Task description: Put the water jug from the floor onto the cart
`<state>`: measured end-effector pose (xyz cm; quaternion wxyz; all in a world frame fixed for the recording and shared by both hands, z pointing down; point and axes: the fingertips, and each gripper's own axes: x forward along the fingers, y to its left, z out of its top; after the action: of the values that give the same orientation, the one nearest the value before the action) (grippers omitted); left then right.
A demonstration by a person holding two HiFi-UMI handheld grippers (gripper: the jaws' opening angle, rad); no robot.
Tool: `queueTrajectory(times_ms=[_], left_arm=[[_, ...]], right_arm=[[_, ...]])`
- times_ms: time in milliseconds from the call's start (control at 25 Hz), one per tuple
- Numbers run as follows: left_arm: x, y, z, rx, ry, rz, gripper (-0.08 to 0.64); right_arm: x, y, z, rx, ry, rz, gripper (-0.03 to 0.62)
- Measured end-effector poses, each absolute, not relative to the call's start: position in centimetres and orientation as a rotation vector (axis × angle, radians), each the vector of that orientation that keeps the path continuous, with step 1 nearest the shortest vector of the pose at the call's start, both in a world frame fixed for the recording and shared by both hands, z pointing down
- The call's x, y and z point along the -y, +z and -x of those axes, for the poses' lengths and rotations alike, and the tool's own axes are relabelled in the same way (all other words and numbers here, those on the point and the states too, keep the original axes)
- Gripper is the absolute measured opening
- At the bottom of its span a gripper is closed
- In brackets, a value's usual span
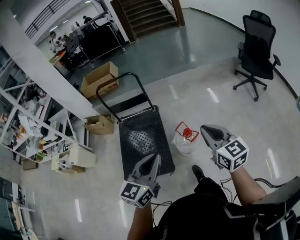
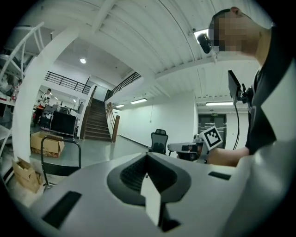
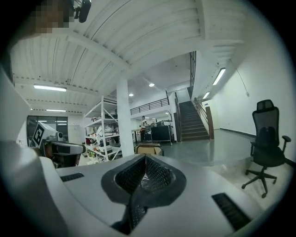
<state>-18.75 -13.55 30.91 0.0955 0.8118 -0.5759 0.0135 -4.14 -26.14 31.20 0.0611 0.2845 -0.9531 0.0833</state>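
The water jug [image 1: 186,141], clear with a red cap and a red carry handle, stands on the pale floor just right of the cart. The cart [image 1: 143,140] is a black flat platform with a black push handle [image 1: 119,86] at its far end, and nothing lies on it. My left gripper [image 1: 154,158] hovers over the cart's near right corner, its jaws shut and empty. To the right of the jug and above it, my right gripper [image 1: 205,127] is also shut on nothing. In both gripper views the jaws meet at a seam and the jug is hidden.
A black office chair [image 1: 257,51] stands at the far right. Cardboard boxes [image 1: 99,78] [image 1: 99,124] sit left of the cart, next to a white pillar and cluttered shelving [image 1: 28,126]. Stairs [image 1: 147,14] rise at the back. The person's shoe [image 1: 198,172] is near the jug.
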Motion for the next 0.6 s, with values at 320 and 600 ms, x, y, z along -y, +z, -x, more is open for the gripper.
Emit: queueTrajectory(times_ms=[320, 600], left_arm=[[28.7, 29.9, 20.1, 1.736, 0.072, -2.352, 0.000], [35.2, 33.6, 21.5, 1.701, 0.136, -2.263, 0.000]], right_arm=[[41.8, 31.3, 6.2, 2.935, 0.288, -0.802, 0.002], [47.6, 35.2, 8.8, 2.896, 0.379, -0.692, 0.012]])
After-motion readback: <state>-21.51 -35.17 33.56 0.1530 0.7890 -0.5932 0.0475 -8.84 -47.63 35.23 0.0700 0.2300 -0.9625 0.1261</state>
